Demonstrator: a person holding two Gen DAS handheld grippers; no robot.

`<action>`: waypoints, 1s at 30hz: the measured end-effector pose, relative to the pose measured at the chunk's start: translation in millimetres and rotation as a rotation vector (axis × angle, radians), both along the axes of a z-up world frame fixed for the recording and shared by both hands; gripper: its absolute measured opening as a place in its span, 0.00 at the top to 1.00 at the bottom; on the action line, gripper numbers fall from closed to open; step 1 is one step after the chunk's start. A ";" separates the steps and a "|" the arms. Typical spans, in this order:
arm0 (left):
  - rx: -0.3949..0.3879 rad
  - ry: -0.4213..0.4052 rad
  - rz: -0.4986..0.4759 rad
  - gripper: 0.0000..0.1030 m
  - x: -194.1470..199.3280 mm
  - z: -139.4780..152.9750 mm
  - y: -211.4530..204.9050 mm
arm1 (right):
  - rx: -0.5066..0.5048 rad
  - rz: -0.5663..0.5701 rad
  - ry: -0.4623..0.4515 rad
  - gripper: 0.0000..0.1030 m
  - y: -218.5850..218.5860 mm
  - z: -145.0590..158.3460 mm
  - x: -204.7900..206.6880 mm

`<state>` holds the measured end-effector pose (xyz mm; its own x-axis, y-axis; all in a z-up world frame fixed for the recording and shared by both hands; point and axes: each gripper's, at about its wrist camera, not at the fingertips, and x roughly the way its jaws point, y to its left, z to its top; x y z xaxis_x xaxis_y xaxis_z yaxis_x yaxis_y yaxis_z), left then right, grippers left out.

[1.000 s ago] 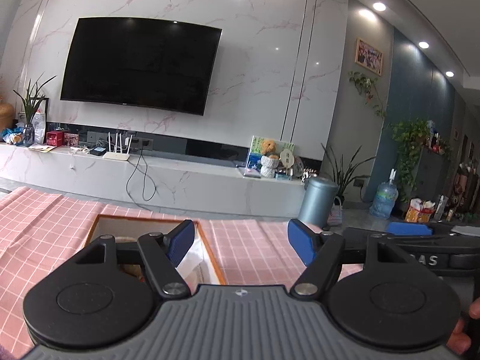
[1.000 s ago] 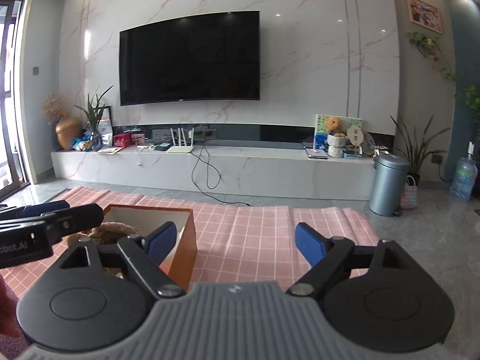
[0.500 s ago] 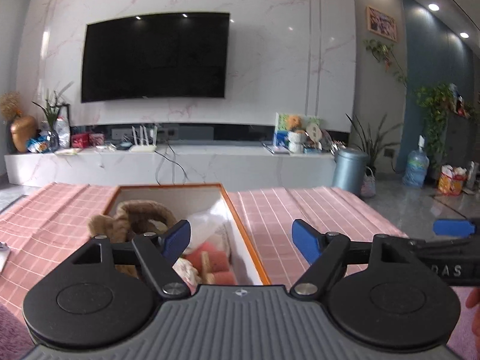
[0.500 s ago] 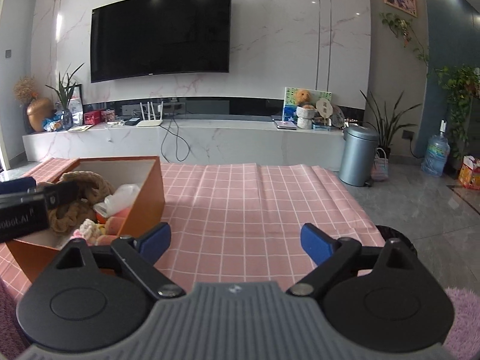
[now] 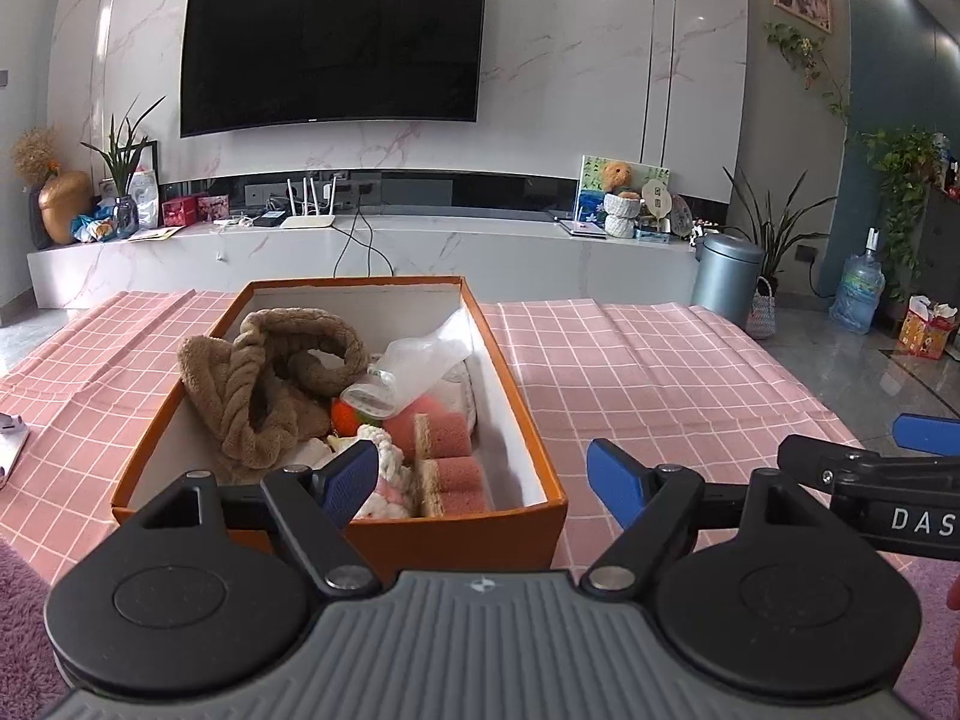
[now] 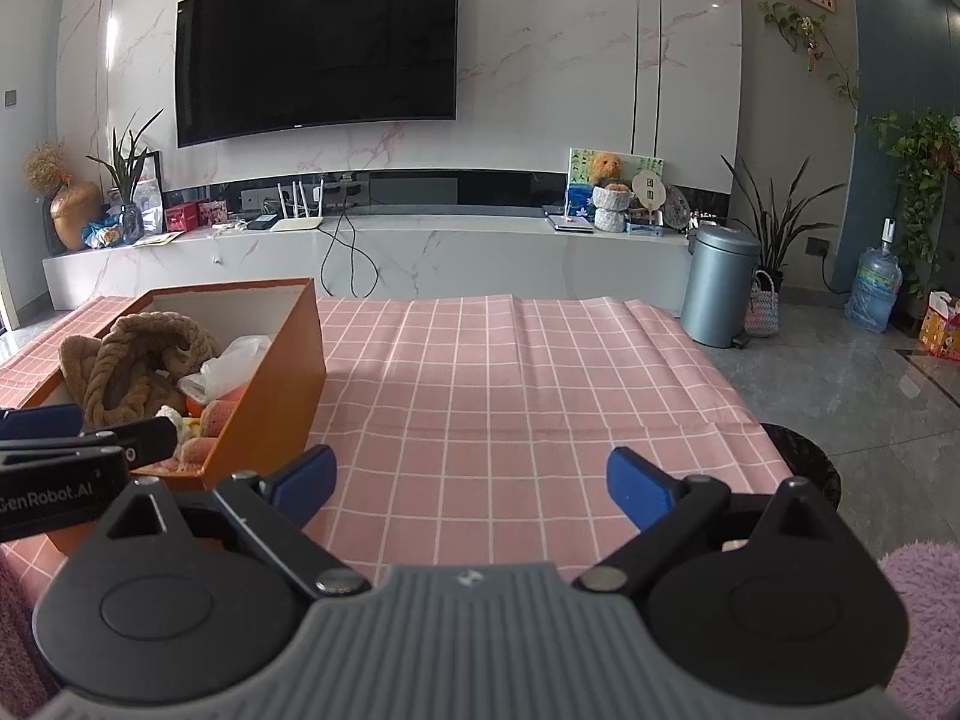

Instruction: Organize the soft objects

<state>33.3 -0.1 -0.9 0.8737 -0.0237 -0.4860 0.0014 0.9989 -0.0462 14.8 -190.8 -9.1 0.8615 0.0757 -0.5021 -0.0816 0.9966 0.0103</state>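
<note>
An orange cardboard box (image 5: 517, 414) stands open on the pink checked cloth (image 5: 660, 372). Inside lie a brown plush rope toy (image 5: 270, 384), a clear plastic bag (image 5: 414, 366), pink sponges (image 5: 441, 435), an orange ball (image 5: 347, 417) and a cream knitted piece (image 5: 387, 459). My left gripper (image 5: 483, 483) hovers open at the box's near right corner, its left finger over the contents, with nothing held. To the right of the box (image 6: 270, 384), my right gripper (image 6: 473, 483) stands open above bare cloth, with nothing between its fingers.
The cloth's right half (image 6: 540, 372) holds nothing. A fluffy purple rug (image 6: 924, 600) lies at the near edge and a white device (image 5: 9, 444) at far left. Beyond are a TV bench (image 5: 420, 246), a grey bin (image 6: 717, 288) and plants.
Both cameras have sunk and tipped downward, so the box and its contents have come into fuller view. Both pairs of jaws have spread a little wider.
</note>
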 end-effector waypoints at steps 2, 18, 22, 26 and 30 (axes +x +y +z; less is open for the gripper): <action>0.016 0.005 0.010 0.10 0.1 0.1 -0.7 | 0.005 -0.005 0.008 0.08 -1.6 -1.4 0.8; 0.014 0.026 0.014 0.10 1.6 -0.8 1.1 | 0.002 -0.004 0.020 0.07 -0.5 -4.9 2.9; 0.013 0.030 0.014 0.10 1.2 -1.5 1.2 | 0.002 -0.004 0.019 0.07 -0.6 -4.8 2.8; 0.018 0.026 0.018 0.10 1.3 -0.7 0.3 | 0.001 -0.004 0.020 0.07 0.1 -5.9 3.0; 0.012 0.028 0.015 0.10 0.7 -1.1 0.6 | 0.000 -0.005 0.017 0.07 0.2 -6.6 3.3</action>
<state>34.0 0.5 -2.0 0.8597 -0.0047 -0.5107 -0.0148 0.9993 -0.0342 18.0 -190.6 -15.7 0.8530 0.0712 -0.5171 -0.0761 0.9970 0.0117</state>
